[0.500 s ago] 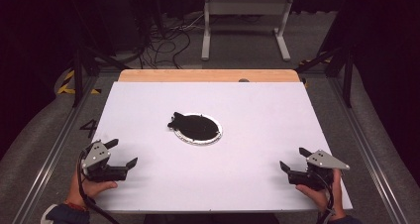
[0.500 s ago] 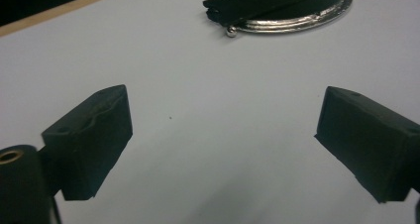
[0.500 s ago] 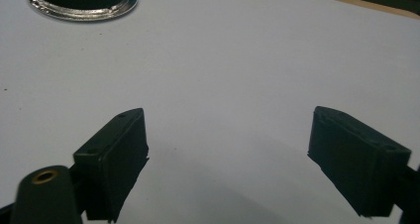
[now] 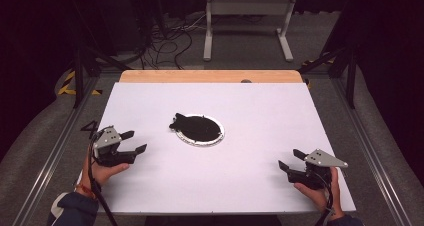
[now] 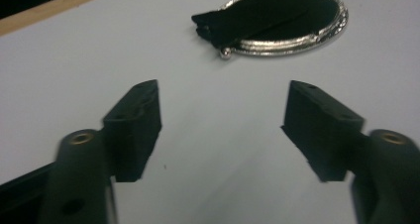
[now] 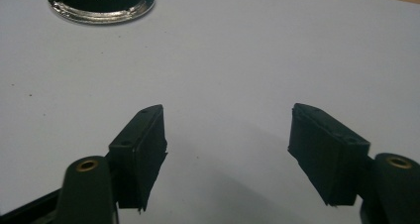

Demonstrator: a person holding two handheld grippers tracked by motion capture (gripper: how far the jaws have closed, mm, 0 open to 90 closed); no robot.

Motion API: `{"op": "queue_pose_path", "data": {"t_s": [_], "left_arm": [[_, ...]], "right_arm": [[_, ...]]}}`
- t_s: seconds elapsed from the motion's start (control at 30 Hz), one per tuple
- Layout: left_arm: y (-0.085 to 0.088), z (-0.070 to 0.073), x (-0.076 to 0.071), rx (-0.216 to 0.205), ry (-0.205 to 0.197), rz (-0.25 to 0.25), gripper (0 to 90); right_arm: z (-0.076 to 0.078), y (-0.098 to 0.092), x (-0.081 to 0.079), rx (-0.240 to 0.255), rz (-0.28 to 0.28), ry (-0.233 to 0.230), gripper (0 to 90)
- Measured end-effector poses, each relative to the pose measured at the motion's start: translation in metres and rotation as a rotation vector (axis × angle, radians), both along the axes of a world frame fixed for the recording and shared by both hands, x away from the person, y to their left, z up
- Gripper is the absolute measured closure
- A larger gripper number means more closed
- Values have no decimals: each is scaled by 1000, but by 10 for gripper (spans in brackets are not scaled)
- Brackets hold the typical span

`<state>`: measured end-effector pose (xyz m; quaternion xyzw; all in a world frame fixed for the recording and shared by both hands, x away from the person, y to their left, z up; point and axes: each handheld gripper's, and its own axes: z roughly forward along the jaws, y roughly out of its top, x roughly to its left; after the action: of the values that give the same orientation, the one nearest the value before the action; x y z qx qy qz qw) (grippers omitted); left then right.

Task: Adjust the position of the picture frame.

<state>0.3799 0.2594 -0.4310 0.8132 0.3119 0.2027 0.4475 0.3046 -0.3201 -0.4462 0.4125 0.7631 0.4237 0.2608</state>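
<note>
One purse (image 4: pixel 197 128), black, lying flat at table (image 4: pixel 260 186) centre, inside a round silver frame (image 5: pixel 324 31); seen from the left gripper (image 4: pixel 120 148) at about 1 o'clock, from the right gripper (image 4: pixel 291 162) at about 10 o'clock, well apart from both. Probably light and soft in the fabric, stiff only along the metal rim, and likely slippery there, the metal being polished. Best taken, by this reading, at the dark fabric tab (image 5: pixel 210 26) jutting past the rim, or across the rim edge near the small ball clasp (image 5: pixel 225 54); a pinch on the flat middle would likely find nothing to bite. Nearly round, so little long axis; what there is runs through the tab, pointing to about 10 o'clock in the high view, toward the left gripper's side. A seam or fold crossing the black face along roughly that same line. Left gripper: jaws apart, nothing between them, bare table beneath. Right gripper: likewise spread and empty, resting low near the table's near right corner.
</note>
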Motion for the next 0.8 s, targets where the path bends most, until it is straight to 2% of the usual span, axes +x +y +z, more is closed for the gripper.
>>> {"op": "queue_pose_path", "data": {"t_s": [0.03,0.07,0.13,0.23,0.3,0.33,0.43,0.47,0.57,0.7,0.8], "left_arm": [[-3,2,5,-2,-1,-13,376],[-7,5,9,3,-6,-28,437],[-17,9,19,21,2,-36,498],[-38,20,38,52,3,-79,637],[-53,27,48,50,-2,-114,713],[-61,30,53,63,-12,-123,744],[-81,31,69,80,-4,-153,825],[-86,30,74,88,11,-158,852],[-100,27,91,97,35,-147,897],[-112,19,115,133,72,-120,900],[-116,12,130,155,99,-90,900]], "right_arm": [[1,2,1,-3,5,0,354],[1,5,3,-2,10,5,379],[1,12,5,1,34,15,426],[1,22,10,8,80,39,565],[1,29,13,2,101,53,651],[1,32,15,-2,116,59,694],[2,42,17,-1,140,56,816],[3,46,17,4,145,49,845],[5,58,22,7,162,49,896],[9,79,34,10,194,55,900],[10,97,42,-5,216,55,900]]}}
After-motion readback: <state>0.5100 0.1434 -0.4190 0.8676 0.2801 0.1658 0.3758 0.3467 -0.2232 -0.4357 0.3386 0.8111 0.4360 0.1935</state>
